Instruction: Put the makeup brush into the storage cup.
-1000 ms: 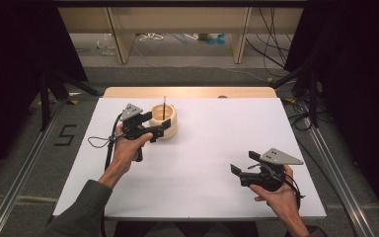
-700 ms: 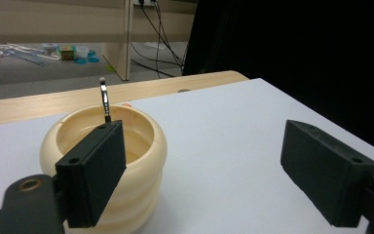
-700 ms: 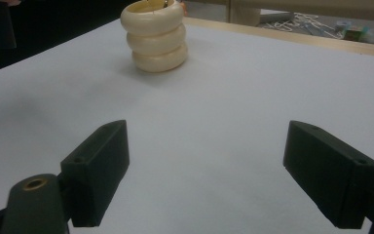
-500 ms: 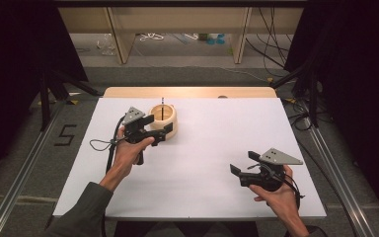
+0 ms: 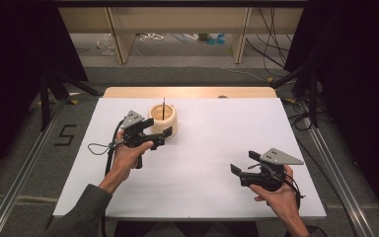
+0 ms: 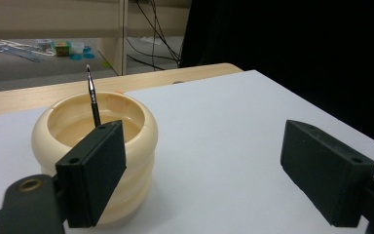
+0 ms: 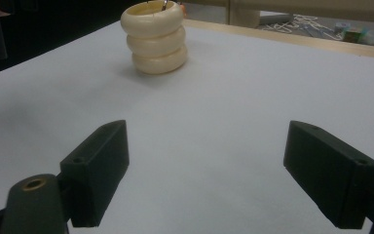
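Note:
A cream ribbed cup [image 5: 169, 121] stands on the white table [image 5: 217, 133] at the far left of centre, with a thin dark brush [image 5: 163, 106] upright inside it. My left gripper [image 5: 157, 128] hovers open just in front of and left of the cup, nothing between its jaws. In the left gripper view the cup [image 6: 141, 141] sits partly behind the left jaw, beside the gap of the gripper [image 6: 207, 180], and the brush [image 6: 93, 100] rises from it. My right gripper [image 5: 244, 162] is open and empty near the front right. The right gripper view shows the cup [image 7: 156, 36] far ahead of its gripper [image 7: 207, 180].
A bare wooden strip [image 5: 187, 92] runs along the table's far edge. Cables [image 5: 98, 148] trail from the left gripper across the sheet. Beyond the table are shelf legs [image 5: 118, 39] and floor clutter; metal rails [image 5: 24, 173] flank both sides.
My left gripper has drawn slightly back toward the near side, away from the cup, still open. The right gripper, cup and brush have not moved.

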`<state>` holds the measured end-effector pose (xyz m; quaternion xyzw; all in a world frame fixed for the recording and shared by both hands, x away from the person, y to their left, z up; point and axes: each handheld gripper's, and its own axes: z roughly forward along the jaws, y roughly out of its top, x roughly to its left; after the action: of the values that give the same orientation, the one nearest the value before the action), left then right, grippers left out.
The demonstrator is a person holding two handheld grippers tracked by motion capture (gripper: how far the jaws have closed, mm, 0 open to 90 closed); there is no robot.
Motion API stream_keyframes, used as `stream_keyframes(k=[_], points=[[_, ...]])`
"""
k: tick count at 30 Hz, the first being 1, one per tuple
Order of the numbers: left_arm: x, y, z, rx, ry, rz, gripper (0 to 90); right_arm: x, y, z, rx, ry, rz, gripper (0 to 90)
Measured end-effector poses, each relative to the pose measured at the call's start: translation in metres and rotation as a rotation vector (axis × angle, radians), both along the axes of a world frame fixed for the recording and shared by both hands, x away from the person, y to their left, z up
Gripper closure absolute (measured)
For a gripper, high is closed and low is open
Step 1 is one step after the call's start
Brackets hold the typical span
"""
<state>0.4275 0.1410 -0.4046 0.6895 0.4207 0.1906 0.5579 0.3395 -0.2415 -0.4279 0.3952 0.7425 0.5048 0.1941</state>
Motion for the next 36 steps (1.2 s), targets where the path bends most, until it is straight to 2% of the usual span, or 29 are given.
stream_keyframes(k=[9, 10, 11, 13, 14, 16, 23, 24, 25, 31, 33, 35, 36], points=[[-0.009, 0.001, -0.002, 0.000, 0.002, -0.014, 16.3, -0.001, 0.000, 0.001, 0.007, 0.003, -0.001, 17.3], [-0.011, 0.001, -0.003, -0.002, -0.001, -0.019, 16.3, -0.001, 0.000, 0.001, 0.006, -0.003, -0.002, 17.3], [-0.012, 0.002, -0.003, 0.002, -0.002, -0.019, 16.3, 0.000, -0.001, 0.000, -0.005, -0.030, -0.007, 17.3], [-0.015, 0.001, -0.004, 0.007, -0.006, -0.013, 16.3, 0.000, -0.001, 0.000, -0.004, -0.029, -0.006, 17.2], [-0.016, 0.002, -0.004, 0.025, -0.014, -0.018, 16.4, 0.000, -0.001, 0.000, -0.004, -0.029, -0.005, 17.2], [-0.019, 0.002, -0.005, 0.020, -0.011, -0.025, 16.4, -0.001, 0.000, 0.001, 0.005, -0.005, 0.001, 17.2], [-0.028, 0.003, -0.007, 0.006, -0.001, -0.023, 16.4, -0.001, 0.001, 0.001, 0.008, -0.007, 0.000, 17.2], [-0.028, 0.005, -0.007, 0.019, -0.009, -0.037, 16.4, -0.001, 0.000, 0.001, 0.007, -0.009, 0.000, 17.2], [-0.030, 0.004, -0.007, 0.007, 0.000, -0.031, 16.4, -0.001, 0.001, 0.001, 0.008, -0.009, 0.000, 17.2], [-0.035, 0.003, -0.010, 0.017, -0.006, -0.049, 16.4, -0.002, 0.001, 0.001, 0.008, -0.009, 0.002, 17.2], [-0.037, 0.003, -0.010, 0.017, -0.002, -0.052, 16.4, 0.000, 0.000, 0.001, -0.005, -0.041, -0.002, 17.2], [-0.040, 0.004, -0.011, 0.007, 0.002, -0.054, 16.4, 0.000, 0.000, 0.001, -0.002, -0.040, -0.004, 17.2], [-0.041, 0.004, -0.011, 0.015, 0.000, -0.057, 16.4, 0.000, 0.000, 0.001, -0.003, -0.035, 0.000, 17.2]])
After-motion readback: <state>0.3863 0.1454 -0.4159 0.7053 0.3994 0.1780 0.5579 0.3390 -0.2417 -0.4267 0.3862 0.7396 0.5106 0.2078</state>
